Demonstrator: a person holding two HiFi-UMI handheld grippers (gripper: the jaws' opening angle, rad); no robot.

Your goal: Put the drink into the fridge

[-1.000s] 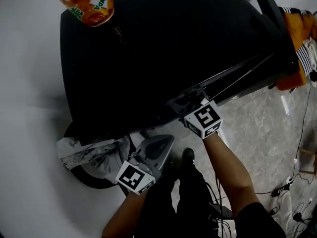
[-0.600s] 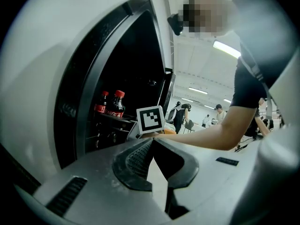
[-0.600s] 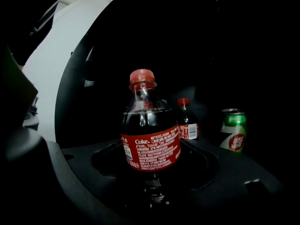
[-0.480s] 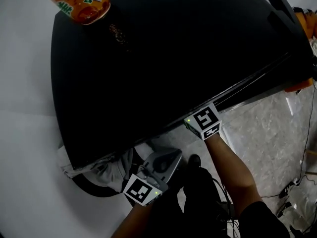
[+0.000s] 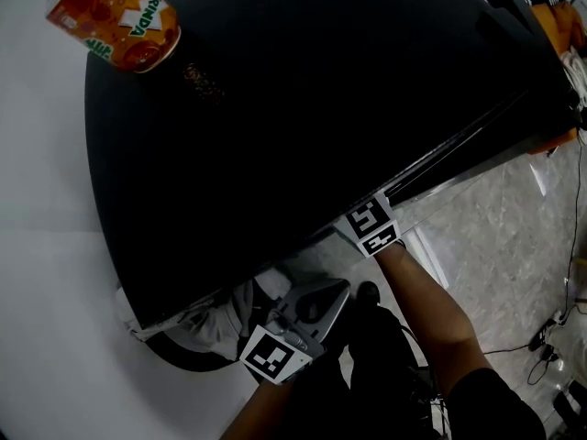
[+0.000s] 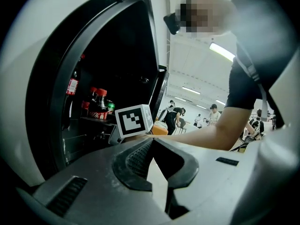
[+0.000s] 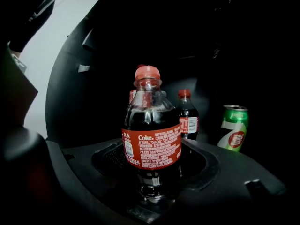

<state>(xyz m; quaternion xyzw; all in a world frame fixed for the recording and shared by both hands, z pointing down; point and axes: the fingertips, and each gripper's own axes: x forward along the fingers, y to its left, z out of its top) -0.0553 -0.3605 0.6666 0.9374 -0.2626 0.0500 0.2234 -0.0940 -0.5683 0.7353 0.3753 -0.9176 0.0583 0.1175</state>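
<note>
My right gripper (image 7: pixel 153 148) is shut on a small Coke bottle (image 7: pixel 151 135) with a red cap, held upright inside the dark fridge. In the head view only that gripper's marker cube (image 5: pixel 371 229) shows, right under the front edge of the black fridge top (image 5: pixel 321 108). My left gripper (image 5: pixel 316 302) hangs lower, in front of the fridge, with its jaws together on nothing. From the left gripper view the left gripper (image 6: pixel 152 142) faces the open fridge interior, and the right gripper's cube (image 6: pixel 135 121) sits at the opening.
Two more Coke bottles (image 7: pixel 187 114) and a green can (image 7: pixel 233 128) stand behind the held bottle. An orange soda can (image 5: pixel 115 21) lies on the fridge top. A bin with a pale bag (image 5: pixel 215 324) is beside my left gripper. Cables (image 5: pixel 541 337) cross the tiled floor.
My right gripper has gone further in under the fridge top, until only its cube shows. The left gripper has drifted slightly right and down.
</note>
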